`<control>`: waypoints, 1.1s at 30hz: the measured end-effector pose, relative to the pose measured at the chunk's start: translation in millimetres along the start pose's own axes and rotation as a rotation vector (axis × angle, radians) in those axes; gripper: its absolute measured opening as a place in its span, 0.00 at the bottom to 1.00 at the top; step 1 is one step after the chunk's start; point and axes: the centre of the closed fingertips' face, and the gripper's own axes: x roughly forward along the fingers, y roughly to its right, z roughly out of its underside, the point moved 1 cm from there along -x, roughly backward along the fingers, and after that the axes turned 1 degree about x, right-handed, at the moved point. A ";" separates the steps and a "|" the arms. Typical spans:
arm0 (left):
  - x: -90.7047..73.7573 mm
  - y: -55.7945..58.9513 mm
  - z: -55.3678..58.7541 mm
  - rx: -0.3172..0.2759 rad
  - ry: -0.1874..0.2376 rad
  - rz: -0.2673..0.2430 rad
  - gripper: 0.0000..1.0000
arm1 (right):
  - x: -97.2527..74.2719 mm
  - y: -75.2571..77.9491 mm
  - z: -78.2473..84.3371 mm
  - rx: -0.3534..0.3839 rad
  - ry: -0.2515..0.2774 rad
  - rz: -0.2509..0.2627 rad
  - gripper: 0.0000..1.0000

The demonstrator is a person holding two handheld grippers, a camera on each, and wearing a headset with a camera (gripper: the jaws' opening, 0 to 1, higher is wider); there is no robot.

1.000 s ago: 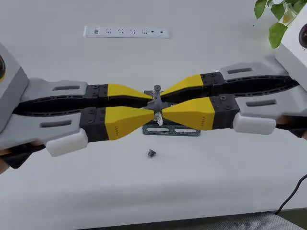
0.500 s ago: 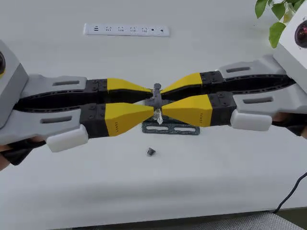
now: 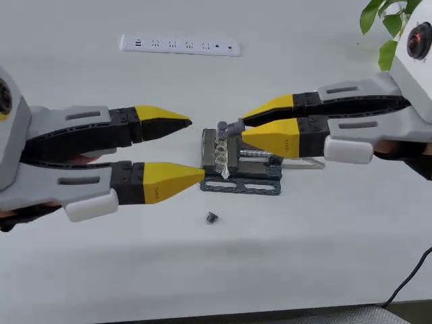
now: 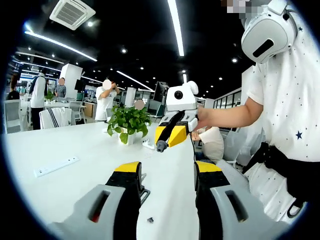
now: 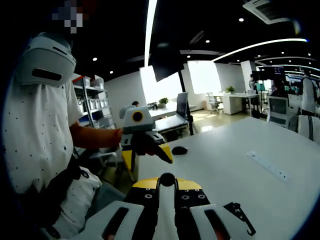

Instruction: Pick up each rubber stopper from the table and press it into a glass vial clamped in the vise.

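Carrying a stopper [image 3: 225,127] in the right gripper [image 3: 241,129], pinched shut on it at the very tips, hovering just above the vials [image 3: 220,152] clamped in the vise [image 3: 253,177] near the middle of the tabletop [image 3: 324,229]. Seeing the same pinch in the right gripper view, with the dark round rubber poking up between the yellow tips. Holding the left gripper [image 3: 196,148] spread apart and empty, just left of the vise, with the lower tip nearly touching its left end. Leaving a spare stopper [image 3: 212,217] lying loose between the vise and the near edge.

Judging the step in hand as placing and pressing. Lining the stopper up squarely over one vial mouth before going down. Lowering straight along the vial rather than at a slant, and pushing gently, given brittle glass and a hold only at the tips, likely to let the rubber twist or pop out sideways. Possibly bracing the vise with the left gripper, or else drawing it off enough to avoid knocking the vials. Not being able to tell from these views which vials are already plugged, so checking for an open mouth first. Easing the right jaws apart only after seating the stopper fully, then reaching for the spare stopper.
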 end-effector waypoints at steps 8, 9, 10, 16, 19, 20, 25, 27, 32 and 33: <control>-2.6 -12.8 30.1 0.040 -0.103 -0.063 0.60 | 7.0 42.9 20.3 -0.030 -0.207 0.110 0.06; -3.8 -16.1 36.8 0.059 -0.131 -0.080 0.62 | 9.2 50.0 24.3 -0.042 -0.243 0.124 0.06; -3.9 -17.3 40.3 0.063 -0.143 -0.086 0.65 | 10.3 55.5 27.1 -0.057 -0.270 0.139 0.06; -6.1 -24.8 62.3 0.092 -0.218 -0.113 0.72 | 24.2 80.5 46.8 -0.138 -0.431 0.168 0.06; -6.9 -30.2 69.2 0.087 -0.227 -0.132 0.76 | 33.6 94.6 58.7 -0.155 -0.491 0.172 0.06; -7.4 -32.1 71.5 0.089 -0.235 -0.141 0.78 | 35.3 96.6 61.8 -0.160 -0.508 0.175 0.06; -9.1 -38.8 84.8 0.101 -0.273 -0.165 0.85 | 44.6 112.5 80.3 -0.187 -0.599 0.172 0.06; -9.4 -40.4 88.5 0.109 -0.280 -0.172 0.89 | 47.7 115.9 87.7 -0.184 -0.625 0.163 0.06; -8.7 -42.8 92.3 0.108 -0.277 -0.182 0.97 | 53.3 126.7 104.6 -0.192 -0.686 0.163 0.06; -8.3 -43.3 92.5 0.107 -0.275 -0.185 0.99 | 54.5 128.2 106.7 -0.190 -0.692 0.164 0.06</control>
